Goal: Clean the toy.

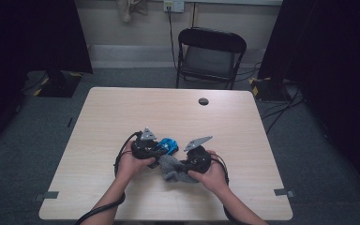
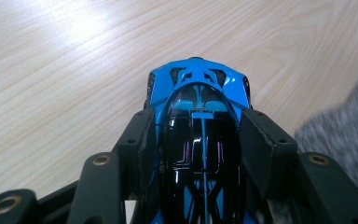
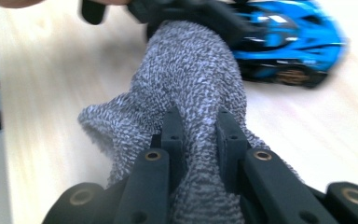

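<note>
Toy car, bright blue with a glossy black canopy, sits just below the middle of the counter, and the left claw has it pinned, one jaw on each flank, partway closed around the body. From the left gripper view the car points away toward twelve o'clock, its blue end poking out beyond the jaw tips, wood grain all around it. Over at four o'clock from the car lies the grey knitted cloth, bunched in a loose heap and touching the counter (it creeps into the left gripper view at three o'clock too). The right claw is clamped down tight on that cloth, jaws drawn close with a fold of fabric pinched between them. In the right gripper view the cloth stretches up from the jaws toward twelve o'clock, right up against the left claw, with the car at one o'clock, blurred. Both hands sit low on the near half of the counter, left hand at seven o'clock from the car, right hand at four o'clock. A dark round hole marks the counter's far side, and a black folding chair stands beyond it.
</note>
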The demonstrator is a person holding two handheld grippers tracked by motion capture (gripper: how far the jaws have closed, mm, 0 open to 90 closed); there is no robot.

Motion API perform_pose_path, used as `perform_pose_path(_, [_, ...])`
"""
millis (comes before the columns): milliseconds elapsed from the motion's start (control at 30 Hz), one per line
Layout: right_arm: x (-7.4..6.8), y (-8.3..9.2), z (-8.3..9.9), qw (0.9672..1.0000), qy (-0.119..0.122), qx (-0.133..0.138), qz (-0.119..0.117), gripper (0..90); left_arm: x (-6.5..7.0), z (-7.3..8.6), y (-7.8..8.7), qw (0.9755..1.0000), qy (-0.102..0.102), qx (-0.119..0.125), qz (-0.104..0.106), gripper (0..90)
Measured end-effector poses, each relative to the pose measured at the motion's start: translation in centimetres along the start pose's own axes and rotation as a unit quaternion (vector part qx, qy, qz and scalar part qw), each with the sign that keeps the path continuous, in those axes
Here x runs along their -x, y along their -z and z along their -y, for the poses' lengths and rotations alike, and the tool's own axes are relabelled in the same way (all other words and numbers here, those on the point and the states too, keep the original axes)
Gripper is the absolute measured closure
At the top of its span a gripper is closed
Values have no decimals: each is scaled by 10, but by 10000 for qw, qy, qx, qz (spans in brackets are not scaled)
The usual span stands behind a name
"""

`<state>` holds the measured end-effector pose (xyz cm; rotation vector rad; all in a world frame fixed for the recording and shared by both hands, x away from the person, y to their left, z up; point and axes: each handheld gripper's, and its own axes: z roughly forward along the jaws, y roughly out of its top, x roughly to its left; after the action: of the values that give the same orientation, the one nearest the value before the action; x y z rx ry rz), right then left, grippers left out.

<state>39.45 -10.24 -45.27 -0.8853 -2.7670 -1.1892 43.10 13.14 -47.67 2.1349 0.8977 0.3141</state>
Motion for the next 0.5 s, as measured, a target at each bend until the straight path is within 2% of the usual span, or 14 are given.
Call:
perform_pose_path(133, [14, 11, 1, 9998, -100, 24, 188, 774, 0, 0, 0, 10000, 7, 1, 1, 474])
perform_pose_path(267, [32, 23, 5, 9981, -435, 160, 417, 774, 0, 0, 0, 10000, -4, 8, -4, 474])
perform_pose_path(400, [45, 25, 9, 9946, -685, 206, 756, 774, 0, 1, 0, 10000, -4, 20, -2, 474])
perform_pose_path(500, [52, 22, 11, 9903, -911, 307, 1005, 773, 0, 1, 0, 10000, -5, 24, -4, 474])
